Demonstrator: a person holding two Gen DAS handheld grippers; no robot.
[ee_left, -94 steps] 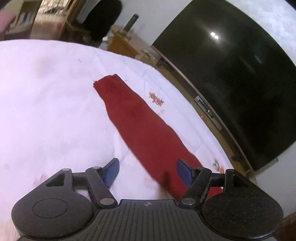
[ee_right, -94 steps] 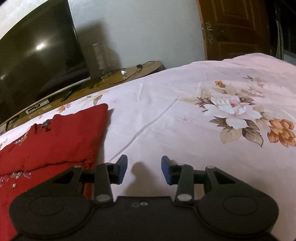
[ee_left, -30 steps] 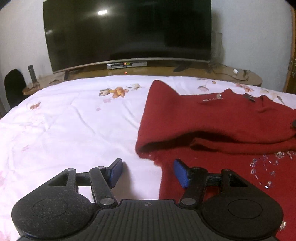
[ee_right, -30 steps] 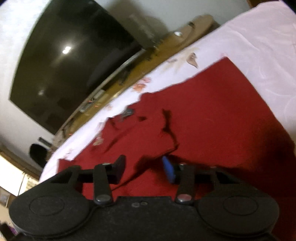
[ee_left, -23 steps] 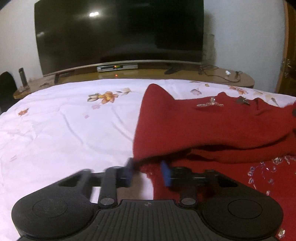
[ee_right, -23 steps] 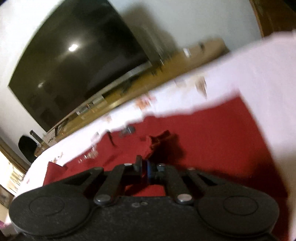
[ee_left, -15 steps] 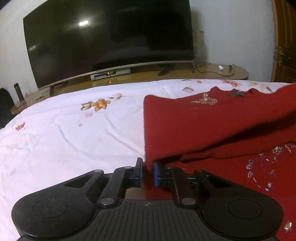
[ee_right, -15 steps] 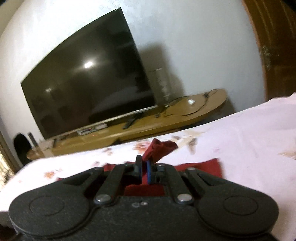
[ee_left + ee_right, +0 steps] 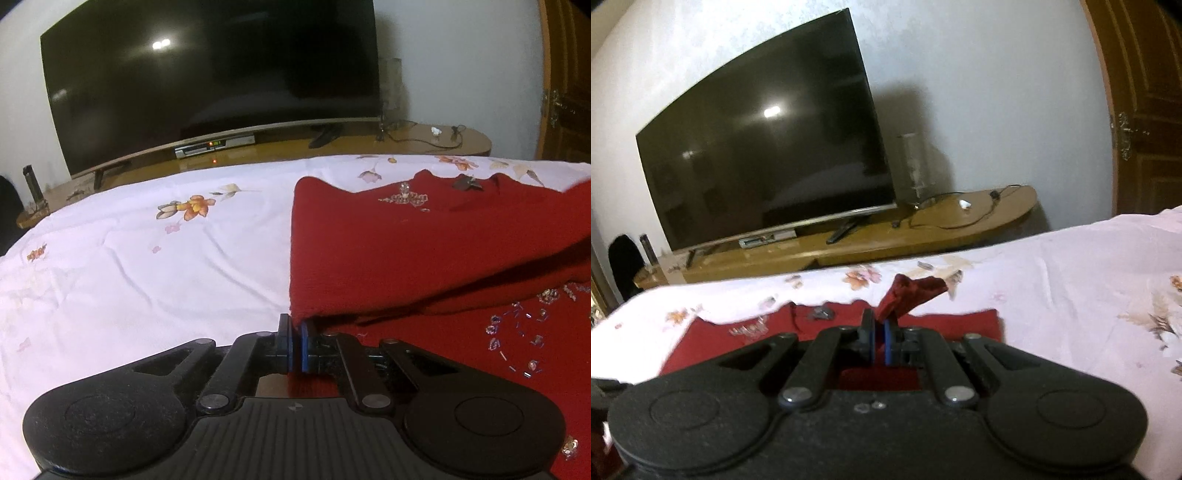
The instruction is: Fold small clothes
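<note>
A dark red knitted sweater (image 9: 424, 251) trimmed with small clear beads lies on a bed spread with a pale pink floral sheet (image 9: 147, 266), its upper layer lifted and folded over the lower one. The left tongs (image 9: 295, 345) are pressed together, their blue-padded tips pinching the near left corner of the raised layer, which drapes away toward the right edge of the left wrist view. Beneath it, the flat lower layer carries a scatter of beads (image 9: 517, 343) to the right of the tongs. A second beaded cluster (image 9: 404, 197) sits near the sweater's far edge.

In the right wrist view, the right tongs (image 9: 879, 341) are likewise closed on a bunched corner of the same red sweater (image 9: 908, 291), which pokes up above the tips while the rest of the garment spreads flat on the sheet (image 9: 1071, 295) below and to the left.

Beyond the foot of the bed, a large black curved-screen television (image 9: 210, 74) stands on a long wooden desk (image 9: 424, 138), with a silver set-top box (image 9: 214, 145) under the screen and cables (image 9: 417, 136) trailing on the desk's right end. A brown wooden door (image 9: 1145, 110) closes the right side of the room.
</note>
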